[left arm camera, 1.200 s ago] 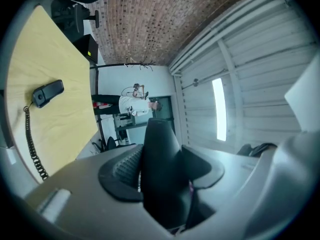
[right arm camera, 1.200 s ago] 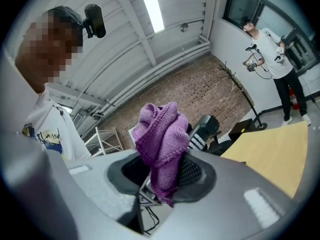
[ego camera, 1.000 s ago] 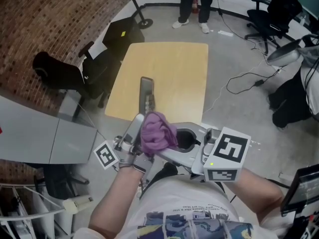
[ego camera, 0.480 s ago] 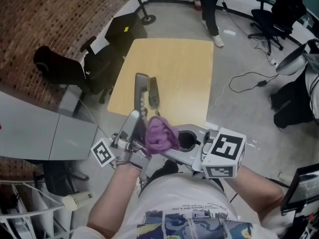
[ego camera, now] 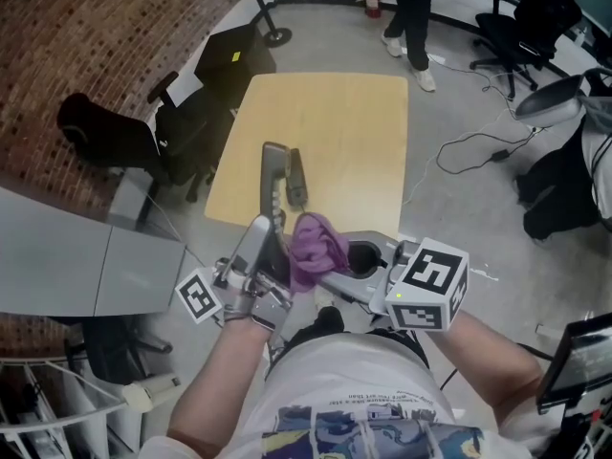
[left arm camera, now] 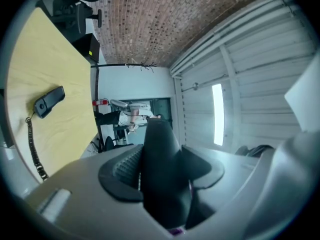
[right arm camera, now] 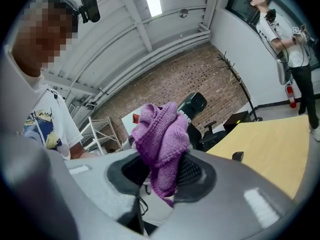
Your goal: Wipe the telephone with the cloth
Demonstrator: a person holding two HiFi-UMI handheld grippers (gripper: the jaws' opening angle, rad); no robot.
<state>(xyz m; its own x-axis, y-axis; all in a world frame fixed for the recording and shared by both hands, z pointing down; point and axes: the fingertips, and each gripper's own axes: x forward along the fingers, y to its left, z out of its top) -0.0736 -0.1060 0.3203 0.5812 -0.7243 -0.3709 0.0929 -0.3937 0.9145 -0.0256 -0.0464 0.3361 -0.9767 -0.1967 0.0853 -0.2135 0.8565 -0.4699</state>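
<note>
**Handset gripped by L, cloth gripped by R, both held over table's near edge**

The telephone handset is clamped betw. the jaws of the left gripper. In the left gripper view the ribbed pads are seen pressed against both sides of its dark body. The handset is held off the table, pointing away from the person, w/ its far end over the near part of the tabletop.

The purple cloth is bunched up and pinched betw. the jaws of the right gripper. In the right gripper view a wad is seen sticking out above the pads and a short tail hanging below them. The cloth is held just beside the handset's lower part, on its right in the head view; whether the two touch can't be told.

A small dark unit is seen lying on the table just right of the handset, w/ a coiled cord trailing from it toward the near edge. A standing person is seen beyond the table's far end, and a dark office chair to its left.
</note>
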